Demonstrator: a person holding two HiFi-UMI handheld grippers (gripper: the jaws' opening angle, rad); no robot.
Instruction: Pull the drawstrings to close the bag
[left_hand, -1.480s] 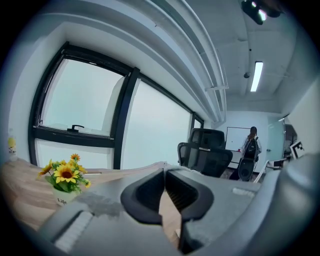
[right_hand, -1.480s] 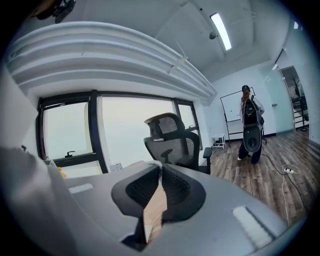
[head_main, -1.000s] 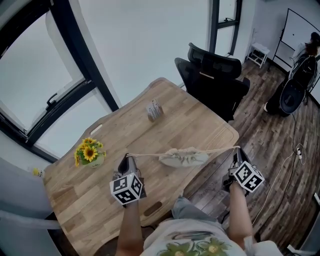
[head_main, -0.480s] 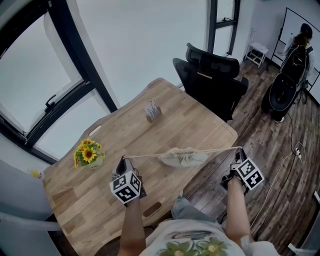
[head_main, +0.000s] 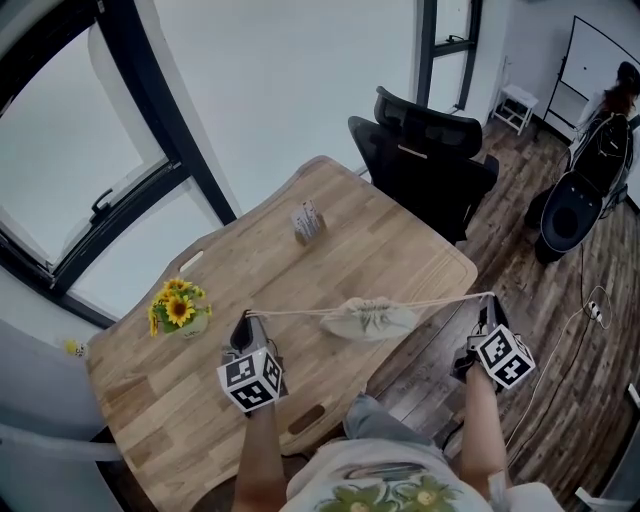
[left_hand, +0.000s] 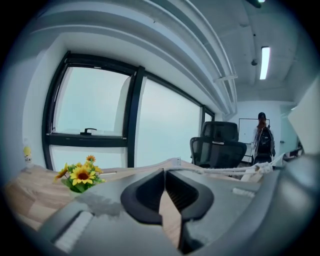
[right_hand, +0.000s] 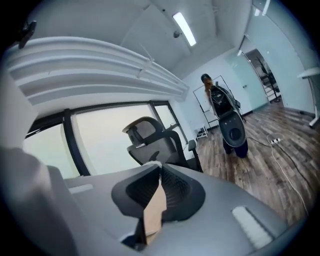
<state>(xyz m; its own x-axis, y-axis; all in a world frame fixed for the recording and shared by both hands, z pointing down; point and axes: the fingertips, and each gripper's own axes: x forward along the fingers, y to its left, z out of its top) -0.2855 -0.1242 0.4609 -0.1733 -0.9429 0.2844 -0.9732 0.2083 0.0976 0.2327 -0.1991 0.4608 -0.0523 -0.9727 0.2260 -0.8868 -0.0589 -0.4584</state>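
A small pale cloth bag lies near the right front edge of the wooden table, its mouth gathered. Its white drawstring runs taut to both sides. My left gripper is over the table left of the bag, shut on the left cord end; in the left gripper view the drawstring leads from the closed left gripper toward the bag. My right gripper hangs past the table's right edge above the floor, shut on the other end. A bit of white cord shows at the closed right gripper.
A pot of sunflowers stands at the table's left and a small striped object at its far side. A black office chair is behind the table. A person with a black stroller-like thing and a floor cable are at right.
My right gripper has moved a little further right, away from the table edge, keeping the cord taut. The bag has slid slightly right. The left gripper stayed put.
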